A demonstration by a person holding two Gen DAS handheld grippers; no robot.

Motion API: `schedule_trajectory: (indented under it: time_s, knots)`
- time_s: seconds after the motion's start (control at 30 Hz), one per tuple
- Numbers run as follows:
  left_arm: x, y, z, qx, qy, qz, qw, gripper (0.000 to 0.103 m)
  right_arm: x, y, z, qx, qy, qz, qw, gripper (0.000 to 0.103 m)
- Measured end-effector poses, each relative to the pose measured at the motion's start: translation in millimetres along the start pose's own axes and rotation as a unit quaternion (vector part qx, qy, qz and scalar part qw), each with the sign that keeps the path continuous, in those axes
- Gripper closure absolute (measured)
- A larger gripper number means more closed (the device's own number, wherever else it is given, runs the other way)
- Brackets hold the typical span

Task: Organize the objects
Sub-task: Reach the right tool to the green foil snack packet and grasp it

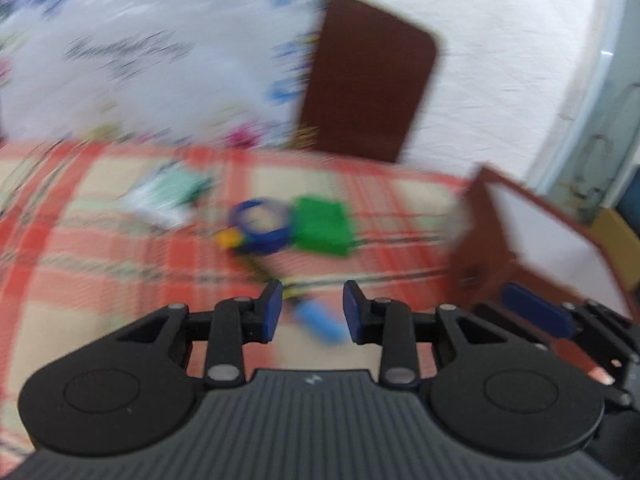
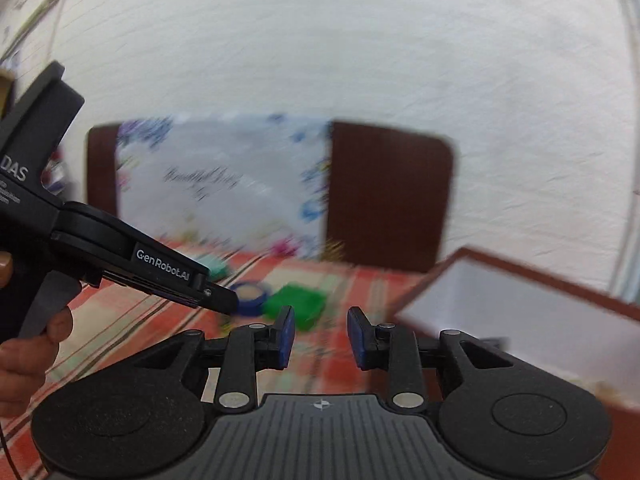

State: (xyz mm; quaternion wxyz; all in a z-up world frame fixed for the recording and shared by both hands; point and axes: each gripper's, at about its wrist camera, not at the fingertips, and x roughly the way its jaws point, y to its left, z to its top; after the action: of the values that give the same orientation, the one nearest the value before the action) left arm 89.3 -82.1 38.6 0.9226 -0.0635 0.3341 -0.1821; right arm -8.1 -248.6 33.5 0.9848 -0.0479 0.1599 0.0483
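Left wrist view: a surface under a red plaid cloth, white wall behind, all motion-blurred. A floral white board and a brown panel lean against the wall. On the cloth lie a blue tape ring, touching a green block on its right, with a small yellow piece at its left. A light-blue object lies near the left hand-held gripper, whose jaws stand apart, gripping nothing. A brown-rimmed box stands to the right.

Right wrist view: same wall and cloth. The right hand-held gripper has its jaws parted and empty. The left hand-held gripper reaches in from the left, tip near the blue tape ring; a hand holds it.
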Motion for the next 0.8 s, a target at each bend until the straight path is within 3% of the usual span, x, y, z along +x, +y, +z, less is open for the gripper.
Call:
schedule_trajectory:
  time_s: [0.13,0.2,0.3,0.37,0.43,0.6,0.67,0.73,0.8]
  knots:
    - [7.8,82.7,-12.8,-0.036,0.011,0.109,0.9934,0.068,42.1,32.8,-3.0,-0.004,0.061,0.061,0.996,0.075]
    - [0.5,120.1,-16.9,-0.046,-0.02,0.141,0.9887,0.068,61.6,51.5,1.6,-0.007,0.073,0.077,0.994,0.074]
    - [-9.0,159.2,-27.2,-0.04,-0.066,0.187,0.9793,0.067,99.5,65.5,22.8,0.02,0.078,0.091,0.993,0.055]
    - [-15.6,179.7,-28.7,-0.085,-0.092,0.146,0.9814,0.064,127.5,73.3,37.5,0.047,0.079,0.092,0.991,0.038]
    - [-17.7,184.9,-29.8,-0.095,-0.1,0.135,0.9813,0.063,155.4,83.3,48.0,0.057,0.082,0.085,0.991,0.032]
    - [-20.9,191.3,-30.3,-0.109,-0.111,0.111,0.9815,0.059,228.3,103.2,57.8,0.068,0.123,0.049,0.989,0.031]
    - [-18.5,192.4,-31.1,-0.122,-0.116,0.101,0.9806,0.059,247.1,104.2,56.5,0.084,0.138,0.043,0.986,0.025]
    - [-16.4,193.9,-31.7,-0.131,-0.119,0.093,0.9798,0.059,255.5,107.1,54.6,0.088,0.143,0.041,0.985,0.025]
    - [-16.5,194.7,-31.2,-0.137,-0.12,0.088,0.9793,0.059,252.6,114.0,53.9,0.066,0.139,0.05,0.987,0.044]
